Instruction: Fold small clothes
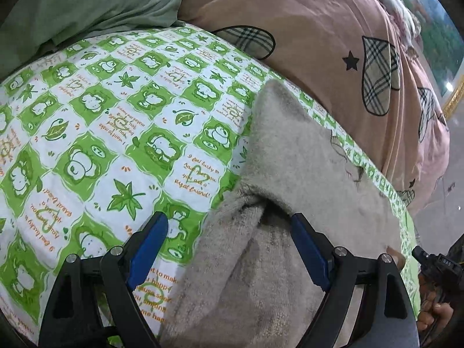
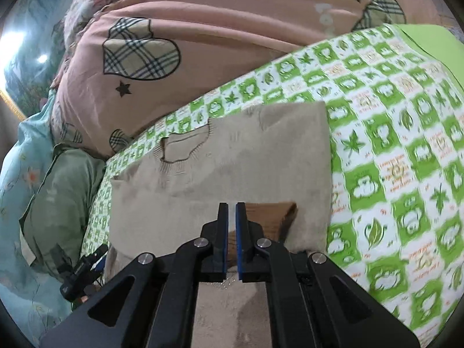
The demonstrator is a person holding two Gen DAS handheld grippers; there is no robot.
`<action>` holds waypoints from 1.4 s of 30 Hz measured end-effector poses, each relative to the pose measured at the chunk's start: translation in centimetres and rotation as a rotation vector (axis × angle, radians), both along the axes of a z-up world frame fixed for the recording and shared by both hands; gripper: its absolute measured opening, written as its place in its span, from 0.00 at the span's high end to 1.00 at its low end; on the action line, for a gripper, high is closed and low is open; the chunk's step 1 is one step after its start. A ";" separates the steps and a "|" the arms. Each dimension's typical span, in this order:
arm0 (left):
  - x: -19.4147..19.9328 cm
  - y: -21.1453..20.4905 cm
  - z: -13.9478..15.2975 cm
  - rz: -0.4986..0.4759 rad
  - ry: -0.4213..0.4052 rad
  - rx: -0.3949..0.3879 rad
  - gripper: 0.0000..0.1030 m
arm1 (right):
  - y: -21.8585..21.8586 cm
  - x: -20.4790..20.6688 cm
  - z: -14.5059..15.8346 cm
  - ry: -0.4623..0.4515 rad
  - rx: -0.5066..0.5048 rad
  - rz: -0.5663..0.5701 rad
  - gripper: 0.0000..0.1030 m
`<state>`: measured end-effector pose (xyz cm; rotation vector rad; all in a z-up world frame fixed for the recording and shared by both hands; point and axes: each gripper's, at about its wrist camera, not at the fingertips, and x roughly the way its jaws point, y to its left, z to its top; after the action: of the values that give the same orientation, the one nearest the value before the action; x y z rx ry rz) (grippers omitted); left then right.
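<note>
A small beige knit sweater [image 2: 232,159] lies on the green-and-white printed sheet [image 2: 391,145], its neck opening toward the far left. In the left wrist view the sweater [image 1: 295,156] has a bunched fold in front of my left gripper [image 1: 229,226], which is open with its blue pads either side of the fold. My right gripper [image 2: 232,206] is shut, or nearly so, over the sweater's near part, beside a brown sleeve cuff [image 2: 272,217]. I cannot tell whether cloth is pinched between its pads.
A pink quilt [image 1: 319,29] with plaid hearts is piled along the far side of the bed. A green garment [image 1: 87,5] and a light blue floral cloth [image 2: 17,174] lie at the edge. The other gripper's handle [image 1: 435,266] shows at lower right.
</note>
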<state>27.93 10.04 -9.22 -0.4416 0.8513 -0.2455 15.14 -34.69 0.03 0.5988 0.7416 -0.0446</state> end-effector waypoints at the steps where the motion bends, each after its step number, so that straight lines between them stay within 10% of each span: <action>1: 0.0 -0.2 0.0 -0.003 0.003 0.016 0.16 | -0.1 -0.3 -0.2 0.001 0.008 -0.016 0.94; 3: -0.2 -0.7 0.1 -0.021 0.011 0.058 0.15 | -0.3 -1.3 -0.8 -0.001 0.014 -0.039 0.92; 7: -0.2 -1.6 0.0 -0.040 0.023 0.129 0.15 | -0.8 -2.0 -2.3 0.023 0.020 -0.059 0.37; 13: 2.6 -3.5 -0.2 -0.026 0.054 0.264 0.10 | 0.2 0.0 -3.0 0.045 -0.011 0.009 0.38; 15: 3.3 -3.8 -0.2 -0.016 0.056 0.290 0.10 | 0.9 1.1 -3.5 0.068 -0.026 0.054 0.54; 16: 3.6 -3.8 -0.1 -0.011 0.057 0.291 0.10 | 1.3 1.6 -3.7 0.082 -0.037 0.068 0.87; 17: 3.6 -3.4 0.0 0.005 0.050 0.278 0.10 | 1.5 1.6 -3.5 0.075 -0.034 0.083 0.97; 22: 2.6 -1.5 -0.2 0.092 0.018 0.198 0.10 | 1.7 -2.0 1.7 -0.161 -0.073 0.036 0.97; 28: 2.3 -0.7 -0.2 0.126 0.017 0.159 0.10 | -0.1 0.1 -3.6 0.147 -0.060 -0.067 0.93; 36: 2.0 0.5 -0.4 0.169 0.010 0.097 0.10 | 3.2 -2.3 -0.9 -0.036 -0.121 -0.048 0.91; 42: 1.8 1.7 -0.4 0.163 0.002 0.001 0.10 | 4.8 -1.6 -2.2 0.031 -0.065 0.022 0.85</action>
<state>29.78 11.71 -9.61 -0.5072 0.8123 -0.0942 13.56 -29.94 -2.15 0.5292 0.7743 -0.0574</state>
